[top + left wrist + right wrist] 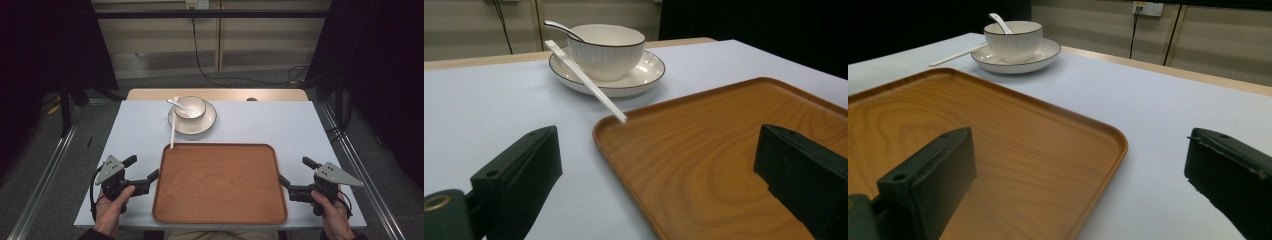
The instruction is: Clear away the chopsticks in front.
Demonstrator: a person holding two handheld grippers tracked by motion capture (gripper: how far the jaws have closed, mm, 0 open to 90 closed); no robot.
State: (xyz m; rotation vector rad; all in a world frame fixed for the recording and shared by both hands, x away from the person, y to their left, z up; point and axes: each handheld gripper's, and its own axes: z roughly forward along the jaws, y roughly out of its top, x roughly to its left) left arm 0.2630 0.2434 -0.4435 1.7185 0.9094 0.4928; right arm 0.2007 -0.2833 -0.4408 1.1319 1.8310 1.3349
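A brown wooden tray (220, 212) lies at the near middle of the white table, with nothing on it. Behind it a white bowl (190, 106) stands on a white plate (200, 125), a white spoon (175, 103) resting in the bowl. White chopsticks (173, 127) lean from the plate's rim down to the tray's far left corner. My left gripper (142, 168) is open beside the tray's left edge; the left gripper view has the tray rim (624, 165) running between its jaws, untouched. My right gripper (296, 171) is open at the tray's right edge (1108, 150).
The table's bare white top (280, 125) stretches around the tray, with a wooden strip (220, 94) along the far edge. Dark curtains flank the table, and cables (210, 75) run across the floor behind it.
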